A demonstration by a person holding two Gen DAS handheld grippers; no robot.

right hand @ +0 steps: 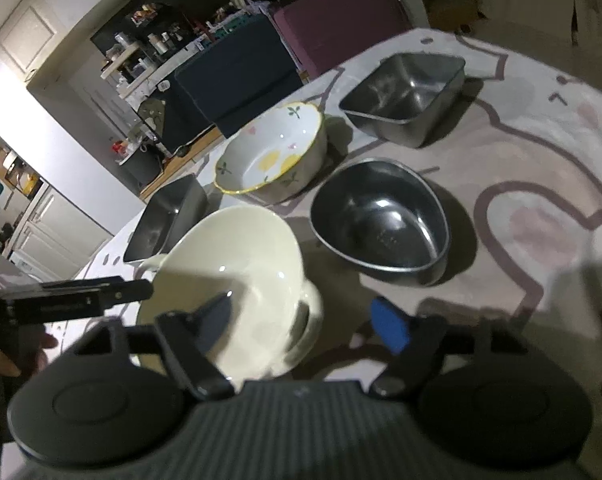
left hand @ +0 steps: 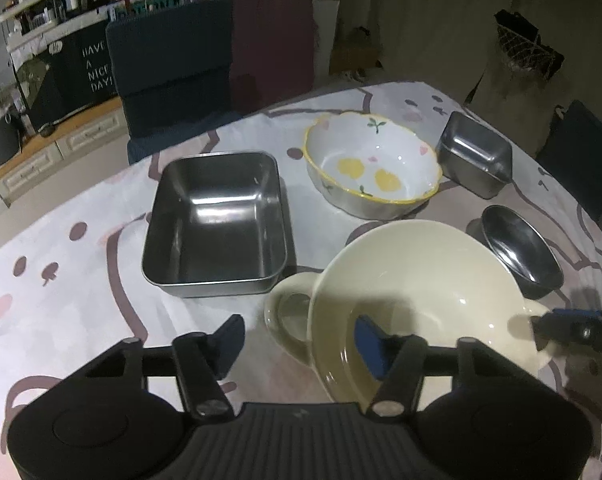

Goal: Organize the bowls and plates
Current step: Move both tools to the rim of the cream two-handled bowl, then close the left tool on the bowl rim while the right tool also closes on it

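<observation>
The left gripper (left hand: 301, 344) is hovering wide open, straddling the near handle and rim of the cream two-handled bowl (left hand: 413, 288); the right gripper (right hand: 305, 320) is gaping wide over the bowl's opposite handle. A dark cabinet front (left hand: 95, 68) behind is reading "HAVE A NICE DAY!". The bowl is sitting glossy and empty on the patterned tablecloth (left hand: 81, 300), crowded by a steel tray (left hand: 217, 224), a lemon-print bowl (left hand: 371, 164), a small steel tub (left hand: 475, 156) and a round steel bowl (left hand: 521, 252).
</observation>
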